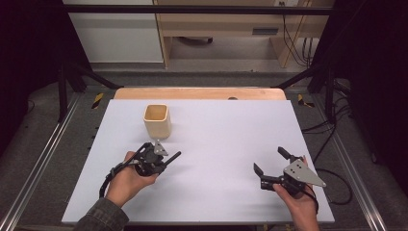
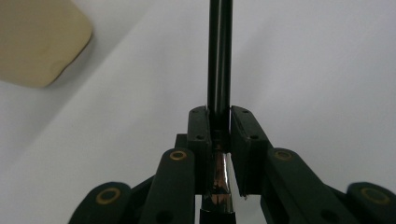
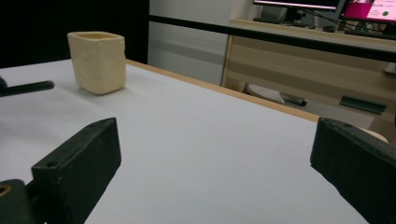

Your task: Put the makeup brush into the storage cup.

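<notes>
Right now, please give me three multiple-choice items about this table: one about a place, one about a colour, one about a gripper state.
1. Where does the cup stand?
A. just beyond the left gripper
B. beside the right gripper
C. at the near edge of the table

2. What colour is the cup?
A. red
B. cream
C. blue

3. How are the left gripper's jaws?
A. wide open, nothing between them
B. shut on a thin black rod
C. shut on the cup

Answers:
1 A, the high view shows it on the far left part of the table, ahead of that gripper.
2 B, it is pale cream in the high view and the right gripper view.
3 B, the left gripper view shows the rod clamped between them.
</notes>
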{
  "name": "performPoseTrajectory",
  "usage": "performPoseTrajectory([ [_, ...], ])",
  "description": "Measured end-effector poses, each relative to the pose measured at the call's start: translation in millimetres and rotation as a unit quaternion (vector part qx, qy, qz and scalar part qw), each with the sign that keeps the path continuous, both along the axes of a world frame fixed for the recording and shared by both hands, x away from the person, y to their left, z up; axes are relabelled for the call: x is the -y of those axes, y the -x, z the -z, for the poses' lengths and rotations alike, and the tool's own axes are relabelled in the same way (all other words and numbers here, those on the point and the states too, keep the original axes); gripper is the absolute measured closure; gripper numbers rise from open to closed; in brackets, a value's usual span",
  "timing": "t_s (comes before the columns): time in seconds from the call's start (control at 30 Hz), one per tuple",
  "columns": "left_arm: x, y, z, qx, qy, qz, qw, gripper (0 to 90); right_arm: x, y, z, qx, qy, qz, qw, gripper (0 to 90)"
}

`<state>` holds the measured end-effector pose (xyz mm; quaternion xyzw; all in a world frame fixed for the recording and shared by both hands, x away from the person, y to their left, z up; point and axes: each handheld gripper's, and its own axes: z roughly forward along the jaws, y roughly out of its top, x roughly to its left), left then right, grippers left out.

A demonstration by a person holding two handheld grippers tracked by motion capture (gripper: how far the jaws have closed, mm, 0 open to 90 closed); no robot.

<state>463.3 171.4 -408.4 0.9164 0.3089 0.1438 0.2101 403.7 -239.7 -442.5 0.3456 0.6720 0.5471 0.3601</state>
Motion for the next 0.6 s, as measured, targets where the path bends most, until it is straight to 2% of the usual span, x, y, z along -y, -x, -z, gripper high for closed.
performPoseTrajectory([
  [0.1, 3.8, -5.0, -3.2, 0.001, -0.003, 0.011, 0.9999, 78.3, -10.8, -1.5, 0.5, 0.001, 0.02, -0.014, 0.9997, 2.3],
  [0.2, 7.4, -10.5, -5.2, 0.002, -0.001, 0.016, 0.9999, 78.3, -25.0, -3.6, -1.1, 0.008, 0.054, -0.028, 0.9981, 3.0],
  [0.3, 10.6, -14.0, -6.6, 0.003, 0.0, 0.02, 0.9998, 78.3, -40.3, -6.0, -5.1, 0.011, 0.072, -0.035, 0.9967, 5.1],
  [0.4, 18.4, -19.2, -10.9, 0.006, 0.001, 0.03, 0.9995, 78.3, -56.2, -9.3, -7.9, 0.017, 0.101, -0.047, 0.9936, 6.8],
  [0.47, 20.1, -19.9, -11.8, 0.005, 0.002, 0.032, 0.9995, 78.3, -61.3, -10.6, -8.2, 0.018, 0.108, -0.052, 0.9926, 7.4],
  [0.5, 21.9, -20.5, -12.8, 0.007, 0.0, 0.034, 0.9994, 78.3, -71.0, -13.9, -8.6, 0.018, 0.121, -0.06, 0.9907, 7.6],
  [0.6, 27.0, -21.7, -16.1, 0.006, -0.004, 0.04, 0.9992, 78.3, -83.9, -19.7, -9.0, 0.016, 0.142, -0.074, 0.9869, 7.8],
])
